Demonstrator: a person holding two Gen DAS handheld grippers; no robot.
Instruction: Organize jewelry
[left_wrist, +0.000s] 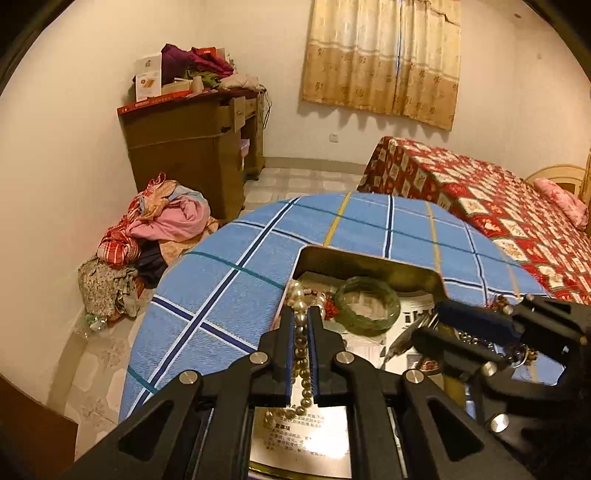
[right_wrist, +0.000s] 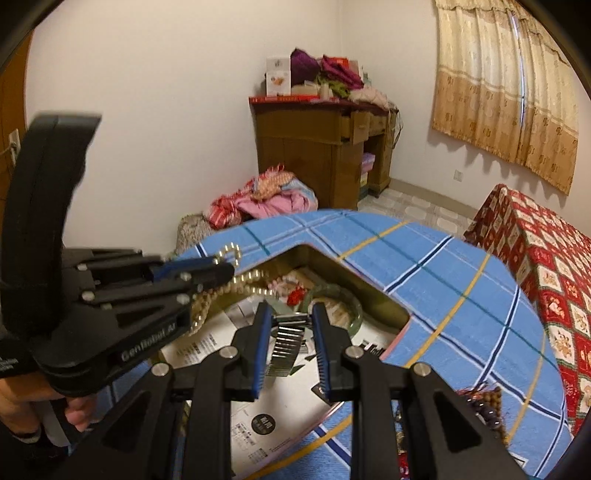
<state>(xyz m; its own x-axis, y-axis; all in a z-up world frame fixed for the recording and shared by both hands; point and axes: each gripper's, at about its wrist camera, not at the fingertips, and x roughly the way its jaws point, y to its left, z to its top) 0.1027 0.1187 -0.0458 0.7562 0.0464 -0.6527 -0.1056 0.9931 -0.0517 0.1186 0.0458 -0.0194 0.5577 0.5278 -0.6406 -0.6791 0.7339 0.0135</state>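
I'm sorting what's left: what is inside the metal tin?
Inside the tin lie a green bangle, pearl strands, something red and printed paper. The grippers hide its near part.

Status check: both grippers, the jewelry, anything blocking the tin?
Left gripper shut on pearl necklace, over gold tin. Right gripper clamps metal watch band. Green bangle lies in tin. Nothing in the way.

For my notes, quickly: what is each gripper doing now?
Left gripper: closed on the pearl necklace.
Right gripper: closed on the metal watch band.
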